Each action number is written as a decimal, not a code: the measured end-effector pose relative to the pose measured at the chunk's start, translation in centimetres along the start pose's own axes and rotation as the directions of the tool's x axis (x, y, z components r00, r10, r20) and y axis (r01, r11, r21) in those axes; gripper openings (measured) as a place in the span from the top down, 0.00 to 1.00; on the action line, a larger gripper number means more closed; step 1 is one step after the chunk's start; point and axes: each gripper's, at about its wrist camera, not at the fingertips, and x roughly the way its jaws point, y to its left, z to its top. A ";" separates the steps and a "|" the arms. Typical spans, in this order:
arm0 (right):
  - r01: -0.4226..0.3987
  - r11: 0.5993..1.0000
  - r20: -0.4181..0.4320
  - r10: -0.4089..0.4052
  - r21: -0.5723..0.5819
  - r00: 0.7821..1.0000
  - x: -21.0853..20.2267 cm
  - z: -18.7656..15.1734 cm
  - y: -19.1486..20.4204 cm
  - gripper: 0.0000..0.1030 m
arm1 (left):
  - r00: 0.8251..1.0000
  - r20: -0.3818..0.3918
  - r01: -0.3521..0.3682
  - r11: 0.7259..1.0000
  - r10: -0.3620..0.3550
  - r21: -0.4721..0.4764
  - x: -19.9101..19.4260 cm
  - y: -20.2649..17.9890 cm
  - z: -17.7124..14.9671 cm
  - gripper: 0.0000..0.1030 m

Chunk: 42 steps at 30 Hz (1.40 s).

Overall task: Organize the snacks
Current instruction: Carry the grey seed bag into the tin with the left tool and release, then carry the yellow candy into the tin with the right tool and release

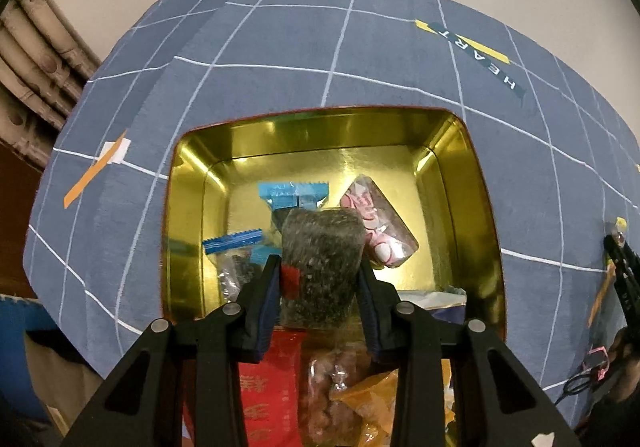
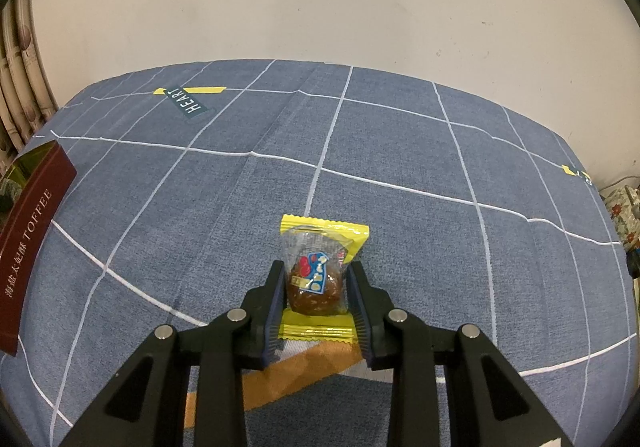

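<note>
The left gripper [image 1: 320,271] clenches a dark speckled wrapped snack block [image 1: 323,243] above the open gold metal tin [image 1: 192,183]; the right gripper [image 2: 316,287] grips a yellow-edged clear-wrapped brown candy [image 2: 316,275] on the blue grid tablecloth [image 2: 400,151]

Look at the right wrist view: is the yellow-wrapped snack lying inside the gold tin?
No, the yellow-wrapped snack sits on the blue tablecloth, between the right tongs.

Glossy gold metal tin [image 1: 468,183]; matt blue woven tablecloth [image 2: 400,151]
</note>
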 end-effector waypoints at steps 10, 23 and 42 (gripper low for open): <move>0.003 1.000 0.000 -0.003 -0.003 1.000 0.0 0.0 0.0 0.69 | 1.000 0.006 0.004 1.000 -0.003 -0.002 0.1 0.2 0.1 0.69; -0.001 1.000 0.001 0.001 0.003 1.000 0.1 -0.3 -0.1 0.69 | 0.997 0.073 0.003 1.000 -0.003 -0.005 -2.5 0.8 -0.4 0.60; 0.025 0.999 -0.098 -0.022 0.032 0.995 0.3 0.5 0.3 0.72 | 0.973 0.191 -0.107 0.986 0.131 -0.131 -7.7 6.2 -4.8 0.33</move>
